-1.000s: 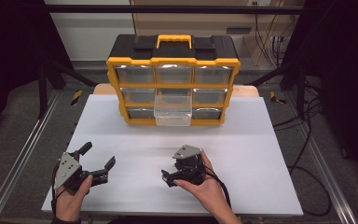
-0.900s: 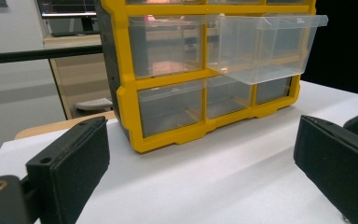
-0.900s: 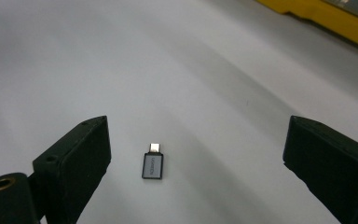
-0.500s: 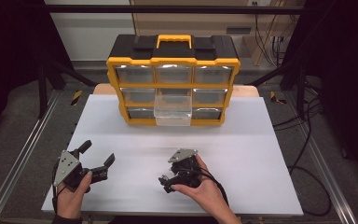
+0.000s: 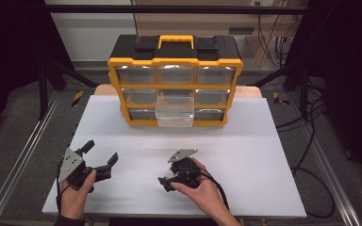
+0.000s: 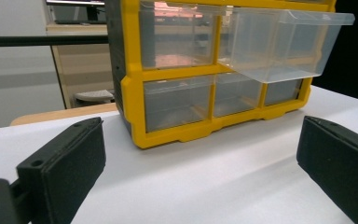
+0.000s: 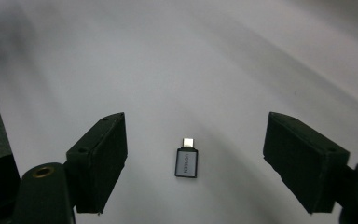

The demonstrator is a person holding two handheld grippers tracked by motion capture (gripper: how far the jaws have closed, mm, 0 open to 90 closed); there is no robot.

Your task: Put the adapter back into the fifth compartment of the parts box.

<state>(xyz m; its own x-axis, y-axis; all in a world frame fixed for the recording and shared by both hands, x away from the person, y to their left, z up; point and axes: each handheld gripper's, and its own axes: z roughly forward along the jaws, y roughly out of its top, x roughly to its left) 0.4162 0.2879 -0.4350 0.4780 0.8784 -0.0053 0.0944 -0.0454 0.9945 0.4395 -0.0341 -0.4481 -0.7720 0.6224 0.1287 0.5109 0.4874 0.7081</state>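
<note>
A small grey USB adapter (image 7: 186, 162) lies flat on the white table, its metal plug pointing away from me. My right gripper (image 7: 198, 128) hovers open just over it, one jaw on each side and neither touching. In the high view the right gripper (image 5: 165, 183) is tipped down near the table's front middle, held by a hand. Held at the front left, my left gripper (image 5: 100, 153) is open and empty. In the left gripper view the left gripper (image 6: 200, 140) faces a yellow and black drawer organizer (image 6: 135, 93).
The organizer (image 5: 174, 47) stands at the back middle of the white table (image 5: 264, 141). Its clear middle drawer (image 5: 174, 113) is pulled out; it also shows as the open drawer (image 6: 279, 42). Metal rails run along both sides, with cables at the right.
The right gripper has moved slightly toward the front edge and tipped lower over the table. The left gripper has barely moved.
</note>
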